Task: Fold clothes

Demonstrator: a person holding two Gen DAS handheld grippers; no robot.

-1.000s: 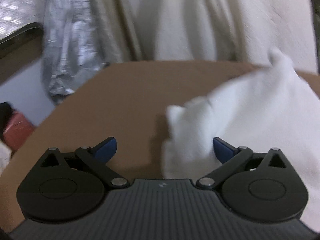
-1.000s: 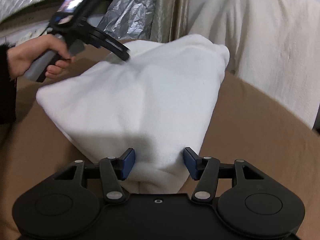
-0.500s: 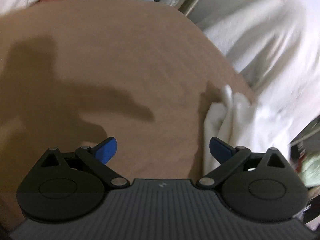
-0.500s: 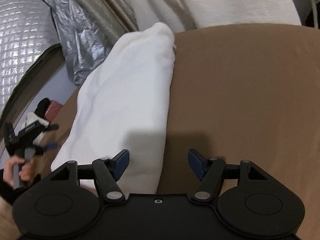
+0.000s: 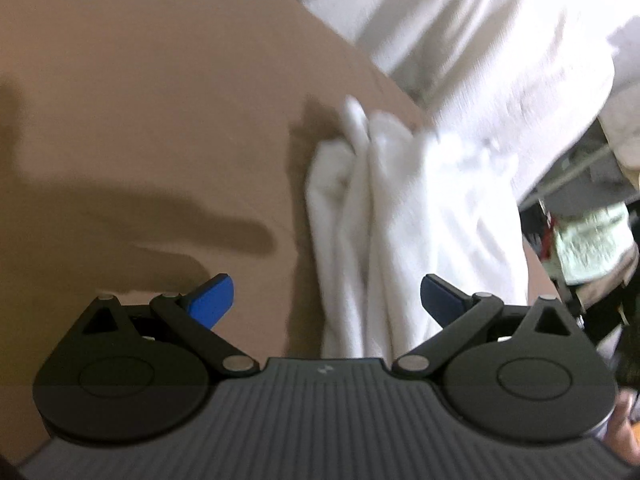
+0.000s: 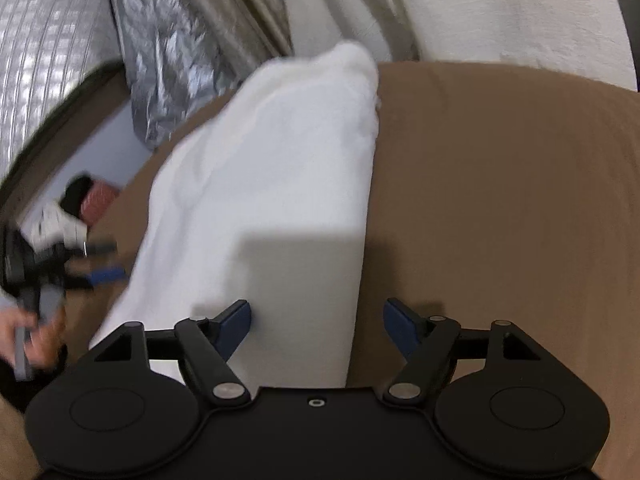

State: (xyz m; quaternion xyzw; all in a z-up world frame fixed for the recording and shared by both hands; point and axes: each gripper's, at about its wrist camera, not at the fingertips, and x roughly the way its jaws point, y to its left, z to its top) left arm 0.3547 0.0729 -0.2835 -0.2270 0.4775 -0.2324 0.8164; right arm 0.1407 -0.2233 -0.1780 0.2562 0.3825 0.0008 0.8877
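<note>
Jaws first: the right gripper [image 6: 316, 322] stands wide, blue pads apart and gripping nothing, its left pad over the near end of the white garment [image 6: 276, 184] and its right pad over bare brown cover [image 6: 500, 184]. The left gripper [image 5: 326, 300] is spread just as wide, clasping nothing, with a bunched end of that same cloth [image 5: 384, 216] running up between its pads toward one o'clock.

From the right wrist, the garment lies as a long doubled band from six o'clock up to twelve, its right edge straight, its far end puckered. At nine o'clock the left tool shows, blurred, in a hand [image 6: 28, 340] beside the cloth's left edge. Cream fabric [image 6: 500, 12] hangs beyond at one o'clock, silver foil [image 6: 168, 64] at eleven.

My read: a lengthwise fold lies in place, both tools released. That fits a pause between folds, or a finished one; the rumpled end suggests smoothing is wanted.
</note>
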